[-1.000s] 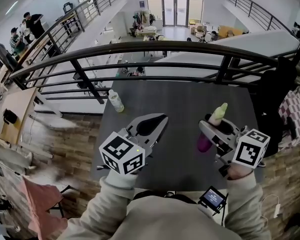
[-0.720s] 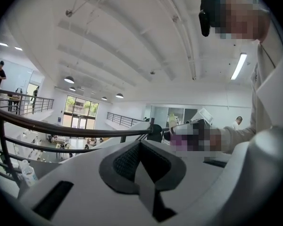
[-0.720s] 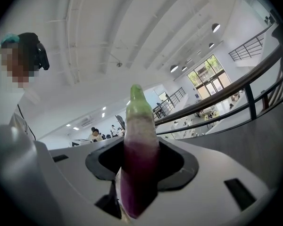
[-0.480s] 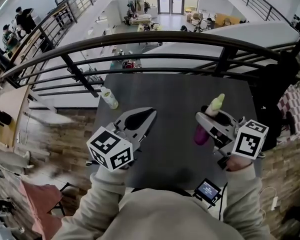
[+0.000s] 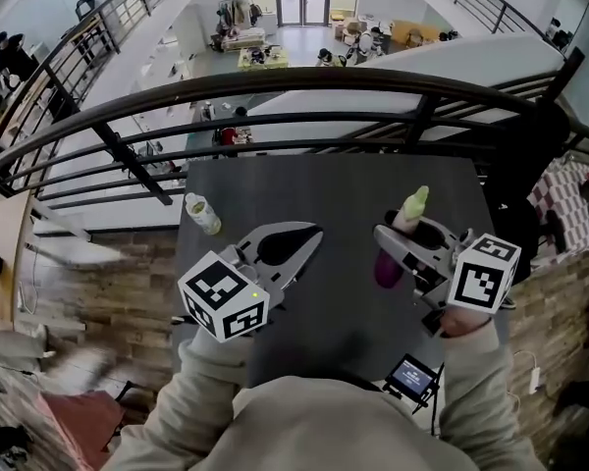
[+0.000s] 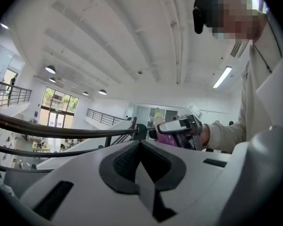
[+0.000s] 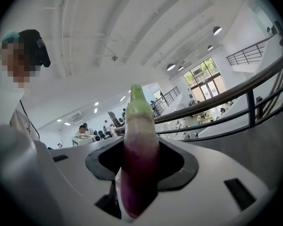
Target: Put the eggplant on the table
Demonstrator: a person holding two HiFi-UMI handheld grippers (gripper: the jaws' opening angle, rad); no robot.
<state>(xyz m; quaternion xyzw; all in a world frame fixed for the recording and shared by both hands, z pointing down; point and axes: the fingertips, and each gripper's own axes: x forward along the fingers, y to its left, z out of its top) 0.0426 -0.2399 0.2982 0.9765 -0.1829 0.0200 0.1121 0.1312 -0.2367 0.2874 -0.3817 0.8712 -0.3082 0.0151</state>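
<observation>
The eggplant (image 5: 387,266) is purple with a pale green top. It stands nearly upright in my right gripper (image 5: 402,232), which is shut on it above the right half of the dark table (image 5: 334,180). In the right gripper view the eggplant (image 7: 139,164) fills the gap between the jaws, green tip up. My left gripper (image 5: 312,232) hovers over the table's left half with its jaws together and nothing between them. The left gripper view shows its black pads (image 6: 127,161) meeting, and beyond them the eggplant (image 6: 168,139) held in the right gripper (image 6: 166,128).
A small plastic bottle (image 5: 202,213) stands near the table's left edge. A black railing (image 5: 294,81) runs just behind the table, with a drop to a lower floor beyond. A dark garment (image 5: 530,165) hangs at the right. A small screen device (image 5: 412,374) sits by my chest.
Both grippers have moved a little farther out over the table, away from me. The eggplant has stayed in the right gripper's jaws, and the left jaws have stayed together.
</observation>
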